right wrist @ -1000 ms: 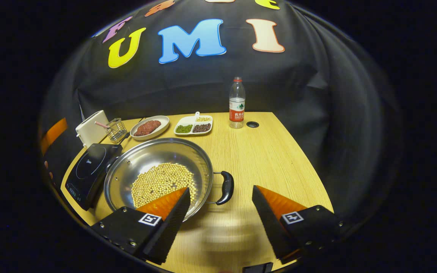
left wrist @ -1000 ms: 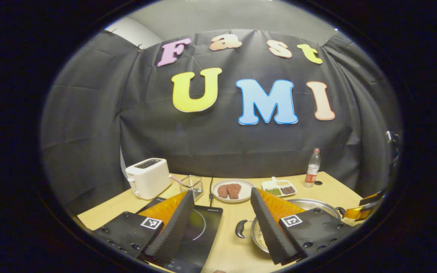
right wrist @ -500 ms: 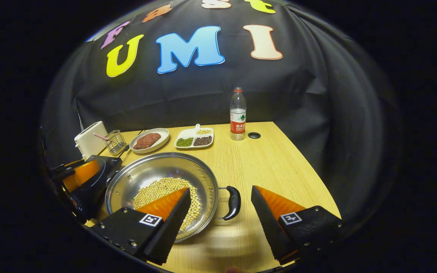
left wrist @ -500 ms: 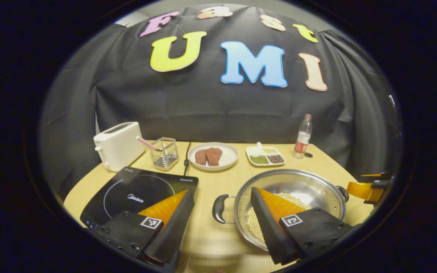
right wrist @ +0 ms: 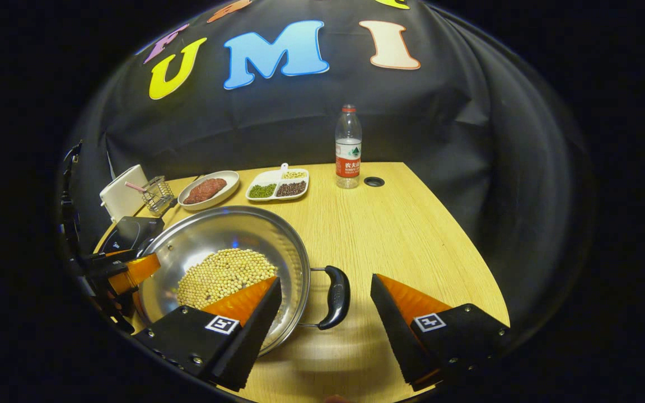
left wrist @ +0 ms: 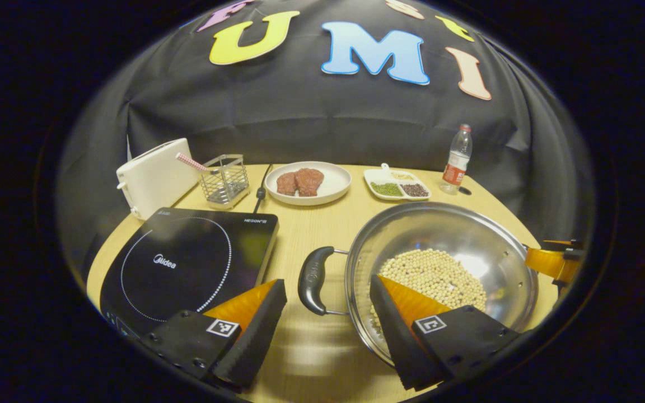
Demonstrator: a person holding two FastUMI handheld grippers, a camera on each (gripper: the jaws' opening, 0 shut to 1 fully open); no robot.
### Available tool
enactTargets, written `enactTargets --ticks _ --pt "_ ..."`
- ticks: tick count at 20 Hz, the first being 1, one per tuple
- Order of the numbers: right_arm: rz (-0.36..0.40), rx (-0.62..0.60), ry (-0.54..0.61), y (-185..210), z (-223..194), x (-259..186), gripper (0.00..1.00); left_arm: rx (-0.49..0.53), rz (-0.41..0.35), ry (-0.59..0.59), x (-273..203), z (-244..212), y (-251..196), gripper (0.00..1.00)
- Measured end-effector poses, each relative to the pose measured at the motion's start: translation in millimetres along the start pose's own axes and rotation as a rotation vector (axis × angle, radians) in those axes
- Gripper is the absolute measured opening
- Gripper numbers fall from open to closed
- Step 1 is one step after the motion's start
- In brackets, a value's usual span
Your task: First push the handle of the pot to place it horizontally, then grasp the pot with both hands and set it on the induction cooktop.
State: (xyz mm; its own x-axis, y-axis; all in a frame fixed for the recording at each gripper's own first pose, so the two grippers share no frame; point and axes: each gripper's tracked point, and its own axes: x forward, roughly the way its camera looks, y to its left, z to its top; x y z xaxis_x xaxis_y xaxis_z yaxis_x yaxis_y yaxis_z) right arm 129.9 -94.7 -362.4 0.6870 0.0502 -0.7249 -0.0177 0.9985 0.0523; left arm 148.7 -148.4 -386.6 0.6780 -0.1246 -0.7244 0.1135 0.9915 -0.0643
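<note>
My left gripper (left wrist: 328, 330) is spread wide with nothing between its fingers, and the pot's left handle (left wrist: 312, 280) lies just ahead in that gap, its long axis running across my line of reach. The cooktop (left wrist: 188, 263) sits to the left, just beside that handle. The pot (left wrist: 440, 268), holding beans, stands on the table (right wrist: 401, 235). My right gripper (right wrist: 325, 330) is equally wide and empty, the right handle (right wrist: 336, 296) straight ahead in its gap. Each hand is nearest its own handle, so I judge both must close in together
</note>
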Motion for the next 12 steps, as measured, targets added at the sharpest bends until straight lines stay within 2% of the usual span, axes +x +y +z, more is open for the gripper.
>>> enactTargets --ticks 1,7,8,9,10,11,12 --pt "0.001 0.005 0.009 -1 -2 2 0.97 0.000 0.006 0.008 4 -2 1 1.00" --pt "0.016 0.014 0.059 1 -13 14 0.96 -0.009 0.028 0.054 18 -14 4 1.00" --pt "0.018 0.013 0.061 3 -14 16 0.87 -0.018 0.023 0.054 19 -13 1 0.94" --pt "0.038 0.012 0.063 8 -15 19 0.84 -0.024 0.014 0.056 20 -13 -2 0.97" --pt "0.035 0.010 0.062 9 -13 14 0.82 -0.022 0.009 0.058 20 -13 -6 0.87" --pt "0.028 0.006 0.061 10 -14 16 0.65 -0.014 0.019 0.060 21 -13 -7 0.77" --pt "0.021 0.009 0.065 9 -15 17 0.65 -0.006 0.030 0.070 21 -14 -7 0.71"
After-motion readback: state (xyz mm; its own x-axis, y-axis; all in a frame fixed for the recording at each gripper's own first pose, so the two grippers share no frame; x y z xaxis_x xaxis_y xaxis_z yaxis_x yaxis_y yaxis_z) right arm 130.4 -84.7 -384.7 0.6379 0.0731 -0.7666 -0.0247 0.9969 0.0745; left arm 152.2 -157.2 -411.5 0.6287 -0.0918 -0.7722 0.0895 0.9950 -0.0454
